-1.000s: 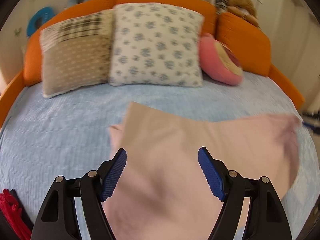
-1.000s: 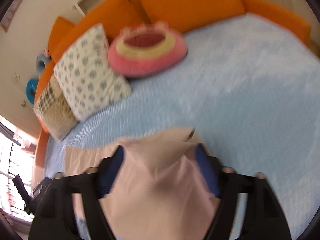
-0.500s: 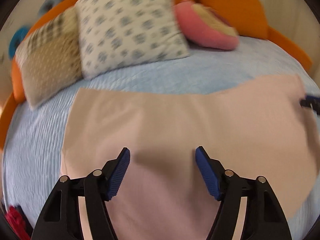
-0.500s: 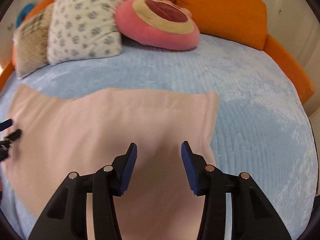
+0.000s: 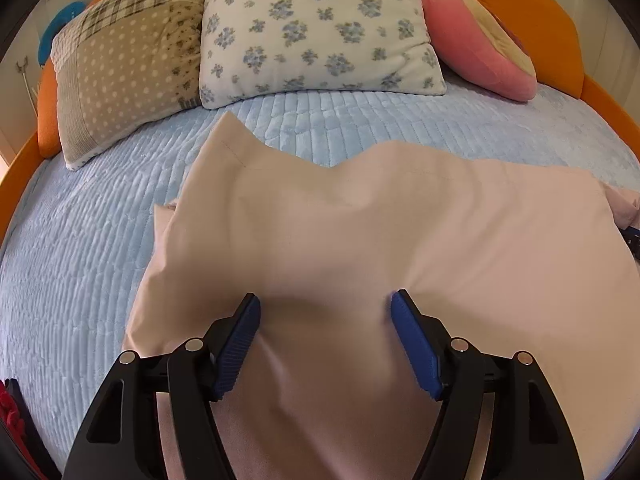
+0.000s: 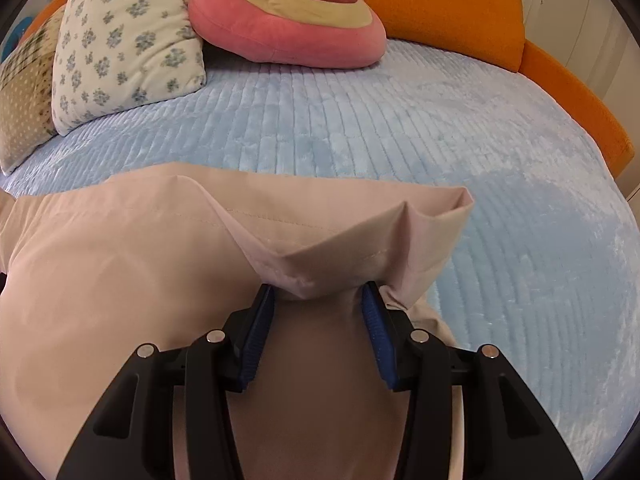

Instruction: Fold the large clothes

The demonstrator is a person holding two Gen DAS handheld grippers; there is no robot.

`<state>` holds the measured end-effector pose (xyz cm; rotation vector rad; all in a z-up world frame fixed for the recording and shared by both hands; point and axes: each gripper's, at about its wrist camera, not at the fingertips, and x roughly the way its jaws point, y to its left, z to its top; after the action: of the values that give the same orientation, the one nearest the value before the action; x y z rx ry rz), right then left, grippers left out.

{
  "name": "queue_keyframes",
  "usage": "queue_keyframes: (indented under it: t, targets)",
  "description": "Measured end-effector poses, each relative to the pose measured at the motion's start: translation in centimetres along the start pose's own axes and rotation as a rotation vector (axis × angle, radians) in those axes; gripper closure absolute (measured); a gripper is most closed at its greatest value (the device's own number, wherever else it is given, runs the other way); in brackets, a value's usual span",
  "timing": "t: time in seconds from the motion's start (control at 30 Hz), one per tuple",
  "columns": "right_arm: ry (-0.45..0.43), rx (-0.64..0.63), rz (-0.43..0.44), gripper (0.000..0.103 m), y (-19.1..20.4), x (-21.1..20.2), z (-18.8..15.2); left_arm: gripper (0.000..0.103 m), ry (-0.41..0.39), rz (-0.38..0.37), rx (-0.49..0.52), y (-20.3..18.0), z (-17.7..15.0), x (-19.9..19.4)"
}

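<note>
The left gripper [image 5: 325,307] is standing wide, its blue pads [image 5: 240,344] pressing down into the pink cloth [image 5: 400,224], which is dimpling and bulging between them; whether they are actually pinching it cannot be told. The right gripper [image 6: 318,300] is standing about half open, its pads [image 6: 374,336] squeezing a bunched fold of the cloth [image 6: 120,264] just behind the stitched hem. From that fold the hem is running toward 10 o'clock and a loose corner is poking out at 1 o'clock.

The cloth is lying on the blue bedspread [image 5: 80,240], spreading from the left gripper toward 12 and 3 o'clock. Beyond it, at 12 o'clock, a floral pillow [image 5: 316,28] is leaning against the orange headboard [image 6: 448,4], with a patchwork pillow [image 5: 120,64] at 10 o'clock and a pink round cushion [image 6: 288,20] at 1 o'clock.
</note>
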<state>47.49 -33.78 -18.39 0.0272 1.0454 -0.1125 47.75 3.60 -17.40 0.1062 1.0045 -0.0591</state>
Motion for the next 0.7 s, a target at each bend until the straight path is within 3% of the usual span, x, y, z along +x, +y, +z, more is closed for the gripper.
queue_keyframes:
  t: [0.23,0.27,0.4,0.53,0.63,0.7]
  targets:
    - [-0.015,-0.033,-0.076,0.057,1.3,-0.4,-0.2,0.028,-0.009,0.037,-0.01,-0.1,0.0,-0.1]
    - [-0.023,-0.036,-0.082,0.057,1.4,-1.1,-0.2,0.033,-0.007,0.04,-0.027,0.0,0.2,-0.6]
    - [-0.143,-0.056,0.008,0.057,3.4,-7.4,-2.3,0.038,-0.088,-0.034,-0.086,-0.2,-0.9,-6.0]
    - [-0.197,-0.107,0.145,0.057,7.5,-12.4,-6.8,0.036,-0.185,-0.074,-0.01,-4.2,-4.5,-11.6]
    - [-0.2,-0.123,0.215,0.058,10.6,-13.8,-10.4,0.036,-0.172,-0.047,0.053,-7.2,-7.0,-12.0]
    - [-0.203,-0.139,0.189,0.058,12.4,-13.7,-12.1,0.037,-0.126,-0.014,0.075,-8.3,-8.4,-10.3]
